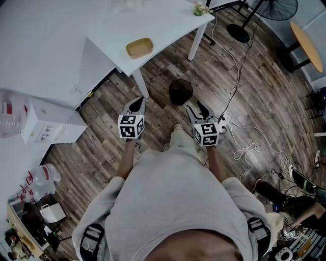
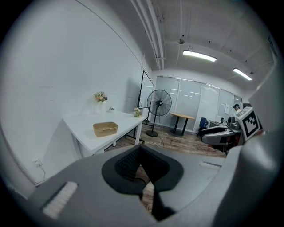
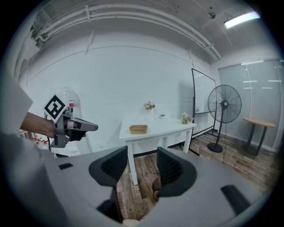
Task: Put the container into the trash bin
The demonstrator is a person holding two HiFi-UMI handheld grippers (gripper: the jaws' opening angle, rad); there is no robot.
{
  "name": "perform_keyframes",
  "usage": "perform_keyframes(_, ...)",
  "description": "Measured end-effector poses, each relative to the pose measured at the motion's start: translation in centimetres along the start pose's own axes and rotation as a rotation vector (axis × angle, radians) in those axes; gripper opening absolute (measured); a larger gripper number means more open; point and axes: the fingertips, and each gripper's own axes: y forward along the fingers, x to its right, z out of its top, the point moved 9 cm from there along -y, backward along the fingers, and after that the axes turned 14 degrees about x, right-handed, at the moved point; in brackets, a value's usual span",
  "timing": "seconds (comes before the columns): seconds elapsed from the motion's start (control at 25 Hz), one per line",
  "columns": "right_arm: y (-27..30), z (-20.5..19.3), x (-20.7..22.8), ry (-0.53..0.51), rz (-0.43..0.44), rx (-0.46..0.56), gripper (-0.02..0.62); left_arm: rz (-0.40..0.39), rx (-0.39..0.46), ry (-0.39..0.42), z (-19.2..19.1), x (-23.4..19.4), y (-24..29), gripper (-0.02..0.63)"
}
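Note:
A tan, shallow container sits on the white table, also in the left gripper view and the right gripper view. The dark round trash bin stands on the wooden floor just off the table's corner. I hold both grippers over the floor, short of the table and apart from the container. The left gripper has its jaws together with nothing in them. To the right of the bin, the right gripper stands open and empty.
A table leg stands between the left gripper and the bin. Cables trail over the floor at the right. A standing fan and a round wooden table are at the far right. White boxes lie at the left.

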Motion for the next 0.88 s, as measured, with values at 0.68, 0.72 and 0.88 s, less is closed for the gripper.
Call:
perform_keyframes(0.68, 5.0, -0.4, 3.6, 0.015, -0.006, -0.012, 0.207, -0.018, -0.026, 0.002, 0.2, -1.6, 6.4, 0.011)
perform_keyframes(0.72, 5.5, -0.4, 4.0, 0.016, -0.008, -0.009, 0.207, -0.018, -0.026, 0.004, 0.3, -1.8, 7.1, 0.011)
perform_keyframes(0.88, 7.6, -0.4, 6.2, 0.024, -0.016, -0.011, 0.207, -0.017, -0.027, 0.005, 0.9, -2.5, 10.0, 0.011)
